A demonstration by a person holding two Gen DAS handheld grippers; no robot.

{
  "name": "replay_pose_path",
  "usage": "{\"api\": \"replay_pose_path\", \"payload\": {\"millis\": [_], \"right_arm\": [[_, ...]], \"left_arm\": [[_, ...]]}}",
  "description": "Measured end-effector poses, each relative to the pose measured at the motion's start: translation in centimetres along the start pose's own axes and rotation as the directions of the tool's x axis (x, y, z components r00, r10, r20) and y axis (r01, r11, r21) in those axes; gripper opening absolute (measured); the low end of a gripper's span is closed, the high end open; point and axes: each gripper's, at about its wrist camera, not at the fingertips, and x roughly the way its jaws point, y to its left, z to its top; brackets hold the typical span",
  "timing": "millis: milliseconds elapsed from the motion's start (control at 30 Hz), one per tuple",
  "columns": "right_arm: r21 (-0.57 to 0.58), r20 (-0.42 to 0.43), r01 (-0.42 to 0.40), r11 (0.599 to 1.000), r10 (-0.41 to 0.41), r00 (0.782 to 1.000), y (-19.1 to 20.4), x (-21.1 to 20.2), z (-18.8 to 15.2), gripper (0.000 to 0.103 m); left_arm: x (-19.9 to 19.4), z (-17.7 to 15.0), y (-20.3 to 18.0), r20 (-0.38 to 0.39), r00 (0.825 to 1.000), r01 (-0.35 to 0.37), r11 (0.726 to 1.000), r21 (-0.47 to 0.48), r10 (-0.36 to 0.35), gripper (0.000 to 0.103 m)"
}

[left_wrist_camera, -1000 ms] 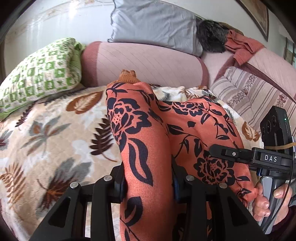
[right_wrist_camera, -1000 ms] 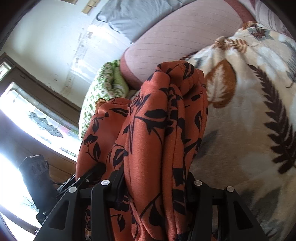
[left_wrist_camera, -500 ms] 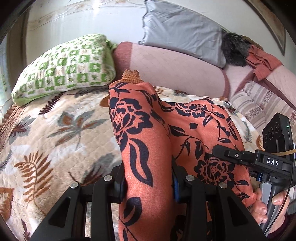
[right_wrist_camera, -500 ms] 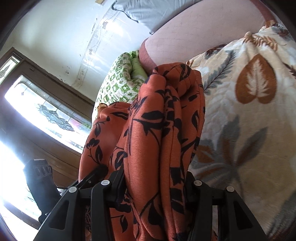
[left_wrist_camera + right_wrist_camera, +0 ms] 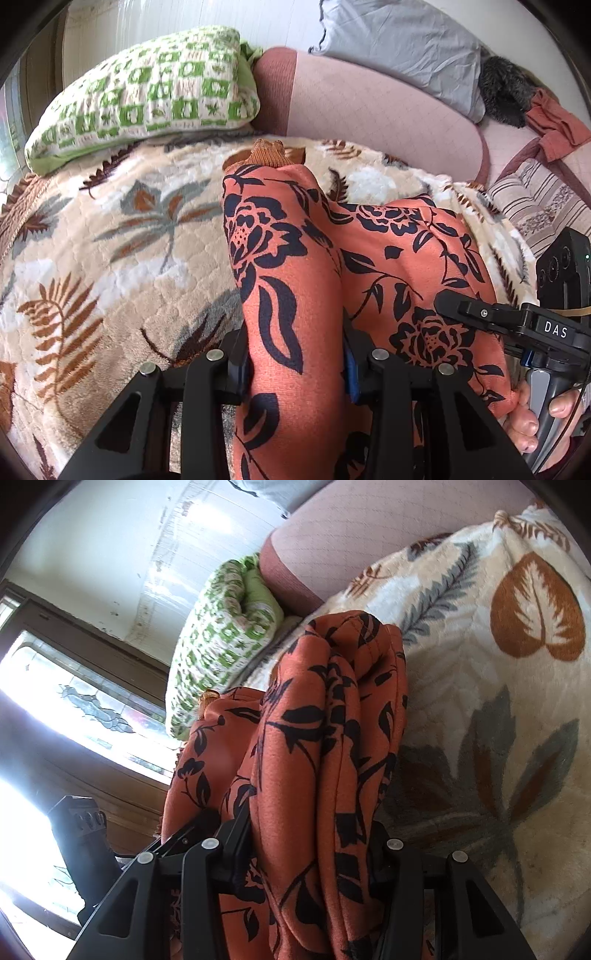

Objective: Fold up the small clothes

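Since a second ago both your hands have swung across the bed and sunk a little: in the left wrist view the green checked pillow [image 5: 144, 96] has slid from the left edge toward the upper middle, and more of the leaf-print blanket [image 5: 110, 258] now fills the left half of the frame.

At the lower centre of that view your left gripper [image 5: 295, 373] is clamped on a thick bunch of the orange floral garment [image 5: 280, 258]; the jaws stand part-way apart only because the cloth fills them. The garment runs up the middle of the frame, its ribbed cuff [image 5: 267, 151] at the top just over the blanket, and spreads to the right. There, at the right edge, your right gripper [image 5: 491, 317] bites its other corner, your hand [image 5: 535, 417] on the handle.

In the right wrist view the right gripper [image 5: 310, 849] at lower centre is likewise closed on several gathered layers, with the garment [image 5: 332, 720] hanging between both tongs above the blanket [image 5: 480, 701].

The cloth looks soft, light and limp, slightly grippy knit; it should sag and bunch wherever you leave it unsupported. Hold it at edges or corners, not mid-panel, and lay it flat before creasing.
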Motion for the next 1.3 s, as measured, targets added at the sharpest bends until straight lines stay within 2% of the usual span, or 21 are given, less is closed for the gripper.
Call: {"api": "replay_pose_path", "payload": {"millis": [67,133,233,300,467,567,633,733,800,867,933,1000,1100,1167,1300], "right_arm": [[0.013,-0.019,0.011,1.000,-0.010,1.000,-0.5,1.0,0.0,0.049],[0.020,-0.030,0.026,0.999,-0.026,0.999,-0.9,1.5,-0.1,0.049],[0.040,-0.050,0.031,0.999,-0.029,0.998,-1.5,2.0,0.1,0.050],[0.065,-0.065,0.041,0.997,-0.037,0.997,-2.0,2.2,0.1,0.054],[0.092,-0.067,0.069,0.993,-0.063,0.996,-2.3,1.9,-0.1,0.062],[0.082,-0.026,0.096,0.992,-0.095,0.995,-2.0,0.4,0.0,0.062],[0.049,0.036,0.123,0.991,-0.125,0.992,-0.9,-1.2,0.0,0.062],[-0.053,0.140,0.181,0.982,-0.172,0.975,1.5,-3.9,-0.6,0.064],[-0.141,0.190,0.179,0.974,-0.150,0.970,3.3,-5.3,-1.5,0.063],[-0.197,0.164,0.124,0.972,-0.093,0.982,4.7,-5.5,-2.3,0.060],[-0.237,0.094,0.097,0.967,-0.076,0.993,5.7,-4.7,-3.4,0.052],[-0.248,0.031,0.121,0.961,-0.117,0.993,5.9,-3.2,-4.3,0.048],[-0.253,-0.053,0.228,0.940,-0.249,0.967,4.8,-0.2,-5.2,0.045],[-0.247,-0.039,0.234,0.940,-0.250,0.967,4.6,-0.1,-5.0,0.041],[-0.215,-0.013,0.225,0.951,-0.233,0.972,4.9,-1.4,-5.2,0.043]], "left_arm": [[0.8,-0.1,0.3,-0.028,1.000,-0.014,1.000,-0.010,0.014,0.043],[1.3,-0.4,0.6,-0.052,0.998,-0.039,0.999,-0.026,0.038,0.050],[1.8,-0.7,0.9,-0.070,0.996,-0.065,0.997,-0.038,0.063,0.060],[2.0,-0.8,0.9,-0.073,0.993,-0.096,0.995,-0.026,0.094,0.072],[1.2,-0.9,1.5,-0.051,0.993,-0.109,0.993,-0.044,0.107,0.075],[-0.4,-1.1,1.3,0.005,0.987,-0.158,0.987,-0.020,0.158,0.075],[-1.6,-1.2,1.4,0.037,0.981,-0.188,0.982,-0.013,0.189,0.075],[-3.3,-1.7,1.5,0.083,0.970,-0.228,0.974,0.006,0.227,0.075],[-4.0,-2.3,1.4,0.096,0.957,-0.278,0.960,0.039,0.273,0.075],[-4.1,-3.1,1.3,0.089,0.951,-0.302,0.951,0.073,0.295,0.075],[-4.1,-3.8,1.2,0.083,0.948,-0.314,0.944,0.098,0.307,0.075],[-3.9,-4.6,0.8,0.081,0.941,-0.337,0.931,0.138,0.328,0.076],[-3.2,-5.1,0.7,0.082,0.938,-0.347,0.922,0.171,0.338,0.077],[-2.6,-5.1,1.0,0.066,0.942,-0.335,0.928,0.163,0.328,0.079],[-2.9,-4.6,2.2,0.038,0.959,-0.282,0.957,0.074,0.280,0.082]]}}
